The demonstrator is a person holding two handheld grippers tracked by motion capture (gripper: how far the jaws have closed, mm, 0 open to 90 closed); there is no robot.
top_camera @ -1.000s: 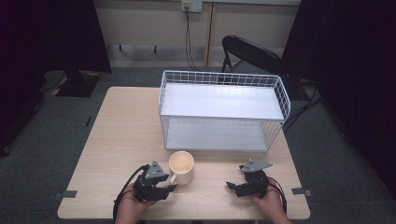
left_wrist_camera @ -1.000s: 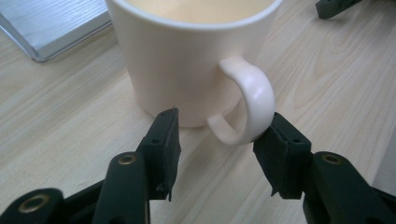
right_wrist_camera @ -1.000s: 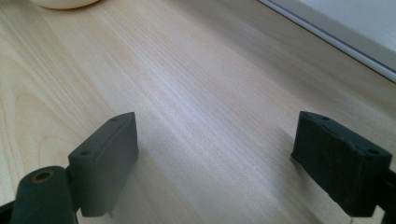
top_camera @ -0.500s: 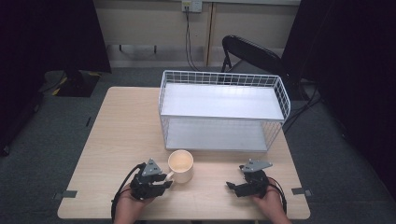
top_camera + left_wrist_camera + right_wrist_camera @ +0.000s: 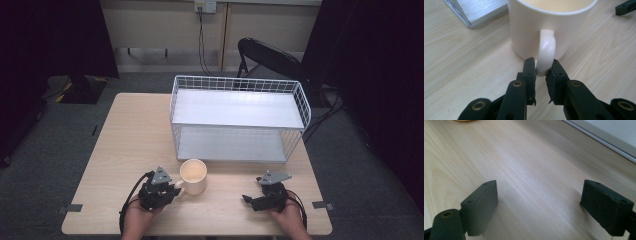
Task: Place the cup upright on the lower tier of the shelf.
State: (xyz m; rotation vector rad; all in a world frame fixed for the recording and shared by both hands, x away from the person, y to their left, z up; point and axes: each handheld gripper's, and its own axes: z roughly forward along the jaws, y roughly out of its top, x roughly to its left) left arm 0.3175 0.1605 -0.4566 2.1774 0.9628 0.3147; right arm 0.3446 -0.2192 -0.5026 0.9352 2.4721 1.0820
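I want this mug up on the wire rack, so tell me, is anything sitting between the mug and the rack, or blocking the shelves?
Nothing visible does. The mug stands on bare table just in front of the wire rack, both shelves look empty, and the left gripper has the handle between its jaws.

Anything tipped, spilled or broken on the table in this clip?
Nothing stands out. The mug stands upright with the left hand-held gripper closed on its handle, the wire rack sits square, and the right hand-held gripper is open above bare table.
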